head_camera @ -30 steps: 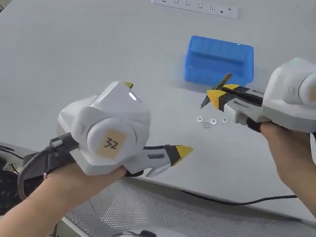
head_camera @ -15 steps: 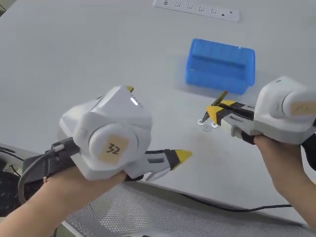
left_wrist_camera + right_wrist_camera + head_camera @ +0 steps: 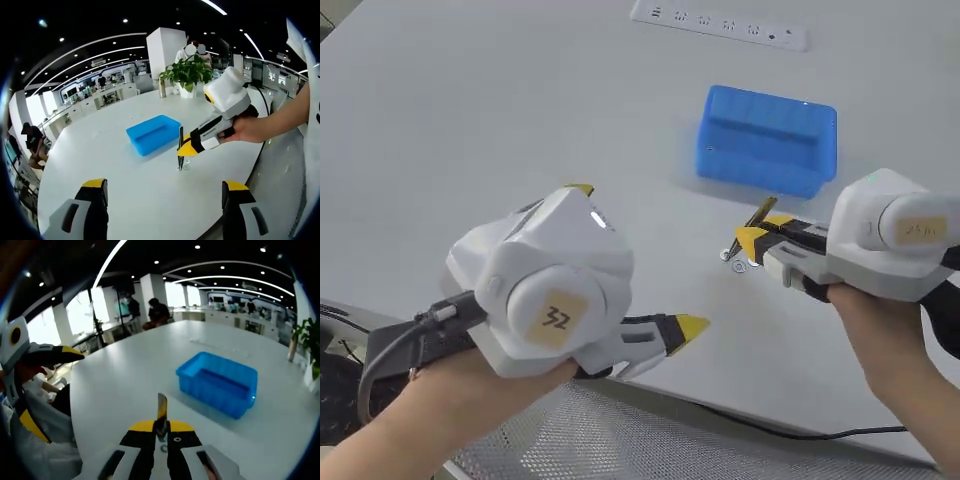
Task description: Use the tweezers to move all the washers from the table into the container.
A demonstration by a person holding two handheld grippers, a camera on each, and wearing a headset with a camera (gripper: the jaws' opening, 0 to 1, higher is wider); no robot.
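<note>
Pinching tweezers (image 3: pixel 764 210) in right hand-held gripper (image 3: pixel 758 234), tips down at washers (image 3: pixel 739 264) for pickup; holding left hand-held gripper (image 3: pixel 165 185) spread, idle.

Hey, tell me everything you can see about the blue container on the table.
The blue container is a shallow rectangular bin with an open top and rounded corners. It looks like plastic, and its walls are faintly ribbed. It stands upright on the white table, open side up, and no washers can be made out inside. Nothing touches it. The tweezers and the washers are on its near side, apart from it, and a white power strip lies beyond it.
</note>
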